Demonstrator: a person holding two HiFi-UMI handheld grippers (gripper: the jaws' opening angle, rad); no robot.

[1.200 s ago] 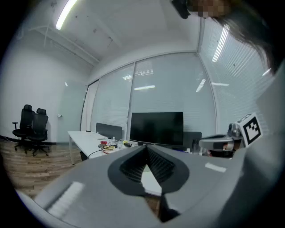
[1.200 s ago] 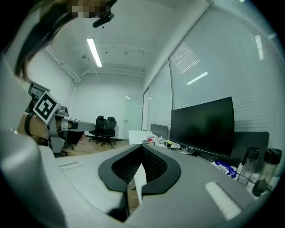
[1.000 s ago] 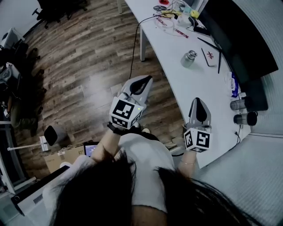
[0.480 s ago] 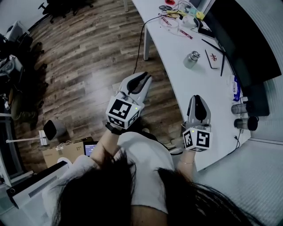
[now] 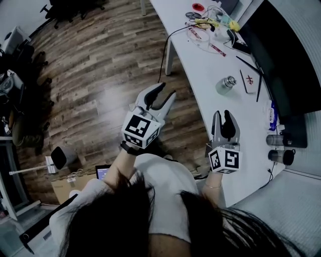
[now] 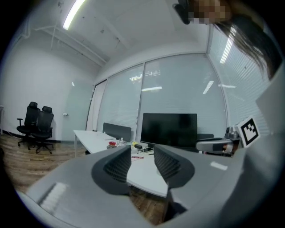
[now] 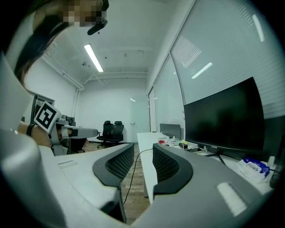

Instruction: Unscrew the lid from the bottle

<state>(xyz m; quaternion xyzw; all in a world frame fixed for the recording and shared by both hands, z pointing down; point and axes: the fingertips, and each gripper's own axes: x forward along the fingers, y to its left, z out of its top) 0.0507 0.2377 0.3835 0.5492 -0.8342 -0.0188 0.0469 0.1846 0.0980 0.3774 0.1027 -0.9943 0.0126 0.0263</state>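
Note:
A small clear bottle with a silver lid (image 5: 226,84) stands upright on the curved white desk (image 5: 198,70), untouched. My left gripper (image 5: 163,96) hovers over the wooden floor, left of the desk edge and nearer than the bottle. Its jaws are opening with nothing between them, as the left gripper view (image 6: 142,159) also shows. My right gripper (image 5: 224,117) hangs over the desk's near part, a short way on the near side of the bottle. Its jaws are opening too and hold nothing (image 7: 142,162). The bottle does not show in either gripper view.
A dark monitor (image 5: 288,55) lines the desk's right side, with a pen and a card (image 5: 249,80) beside the bottle. Two dark cups (image 5: 277,140) stand at the near right. Cables and small items (image 5: 208,20) clutter the far end. Office chairs (image 5: 75,6) and boxes (image 5: 70,178) stand on the floor.
Both grippers' jaws have gone from shut to parted. Both grippers have kept roughly their places in the picture, while the bottle and desk have shifted down and to the right in it.

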